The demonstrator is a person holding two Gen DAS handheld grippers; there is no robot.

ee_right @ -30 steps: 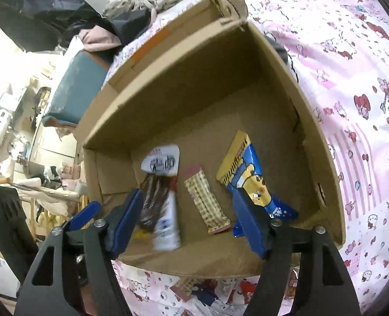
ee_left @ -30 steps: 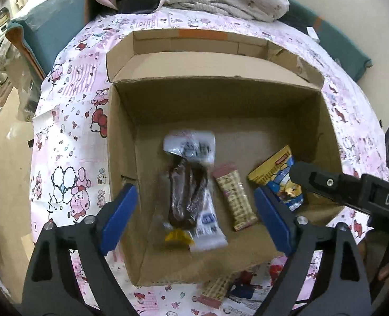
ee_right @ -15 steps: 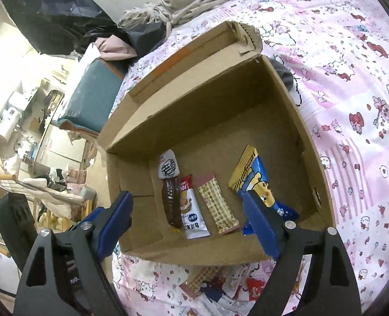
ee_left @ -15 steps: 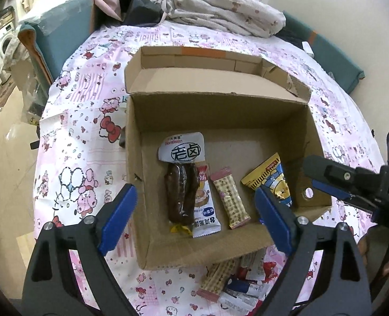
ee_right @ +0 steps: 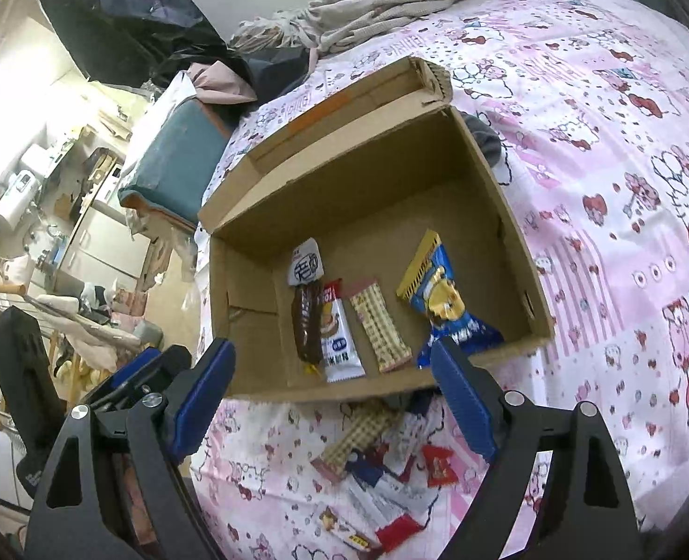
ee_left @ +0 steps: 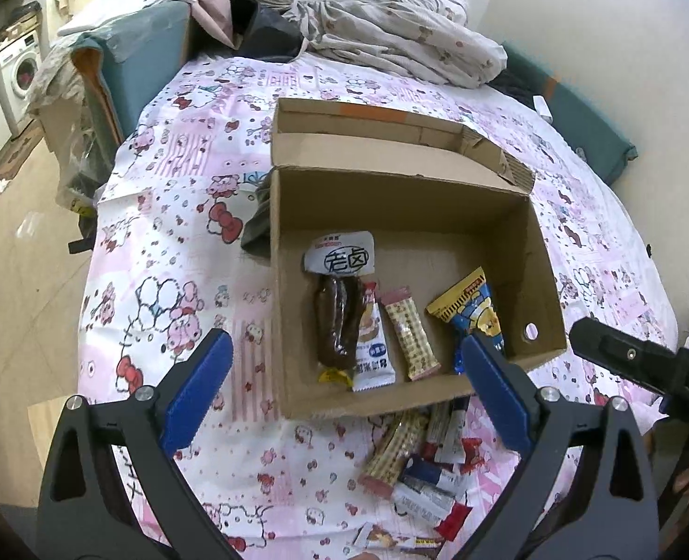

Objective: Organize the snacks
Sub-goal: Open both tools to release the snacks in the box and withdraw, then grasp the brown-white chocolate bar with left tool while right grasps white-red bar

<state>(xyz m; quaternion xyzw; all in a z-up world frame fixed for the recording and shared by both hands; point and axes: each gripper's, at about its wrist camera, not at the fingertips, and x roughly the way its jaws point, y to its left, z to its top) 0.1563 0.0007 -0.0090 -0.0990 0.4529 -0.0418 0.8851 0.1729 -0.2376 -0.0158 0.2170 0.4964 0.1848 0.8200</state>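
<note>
My left claw (ee_left: 344, 387) hangs above the near edge of the box (ee_left: 526, 219), jaws wide apart with nothing between them; they have just been opening further. My right claw (ee_right: 333, 394) is spread wide too, nothing gripped, after opening within the last second. Its black tip shows at the right edge of the left view, beside the box's right wall.

The box sits on a bed with a pink cartoon sheet (ee_left: 172, 242), its flap folded back at the far side. On its floor lie 4 snacks in a row along the near wall: a brown pack (ee_left: 337, 308) with a white label nearest the left wall, a white pack (ee_left: 375, 350) touching it and partly under it, a checked bar (ee_left: 412, 336) just beside that, and a yellow-blue pack (ee_left: 473, 308) a little apart toward the right wall, its near end hidden behind my left claw's right finger (ee_left: 494, 396).

A pile of loose snacks (ee_left: 419, 462) lies on the sheet just outside the box's near wall, toward its right corner. In the right view the same pile (ee_right: 382, 466) sits between my fingers, below the box
</note>
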